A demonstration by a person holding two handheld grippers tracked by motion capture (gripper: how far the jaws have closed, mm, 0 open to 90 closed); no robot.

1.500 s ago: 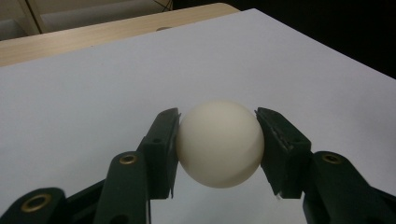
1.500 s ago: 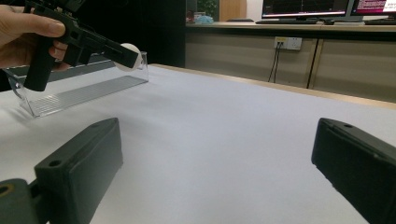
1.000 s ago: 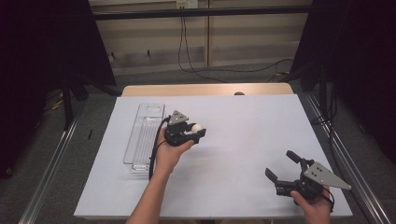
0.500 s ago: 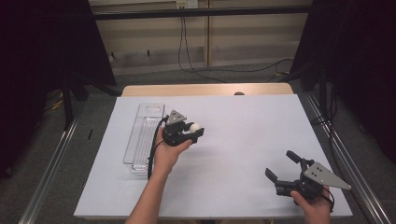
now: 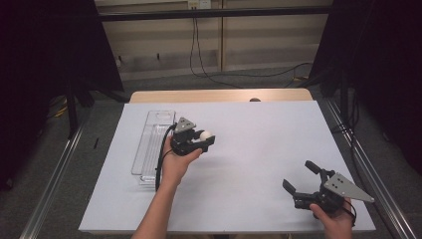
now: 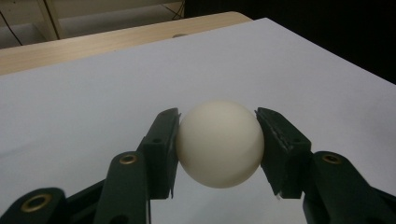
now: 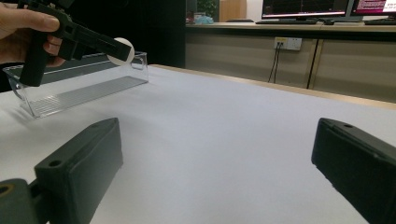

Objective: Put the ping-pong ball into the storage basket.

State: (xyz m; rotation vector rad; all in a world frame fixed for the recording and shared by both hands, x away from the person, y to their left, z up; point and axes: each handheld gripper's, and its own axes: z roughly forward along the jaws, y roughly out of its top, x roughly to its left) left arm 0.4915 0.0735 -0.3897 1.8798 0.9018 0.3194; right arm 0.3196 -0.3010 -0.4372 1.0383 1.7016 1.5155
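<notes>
Left gripper view: left hand-held gripper [image 6: 219, 140] clamped on the ball [image 6: 219, 142], pads touching both sides, above the worktop [image 6: 93, 93].
Right gripper view: right hand-held gripper [image 7: 215, 158] jaws wide apart, nothing between; monitors behind.
High view: clear tray [image 5: 152, 144] just left of the ball.
Count: one ball, one tray, two hand-held grippers.
Change: ball and both hand-held grippers same as 0.5 s ago.

right tool [image 7: 212, 163] jaw cut off at frame edge, clear tray [image 5: 152, 144] partly behind left hand [image 5: 176, 162] (near end)
</notes>
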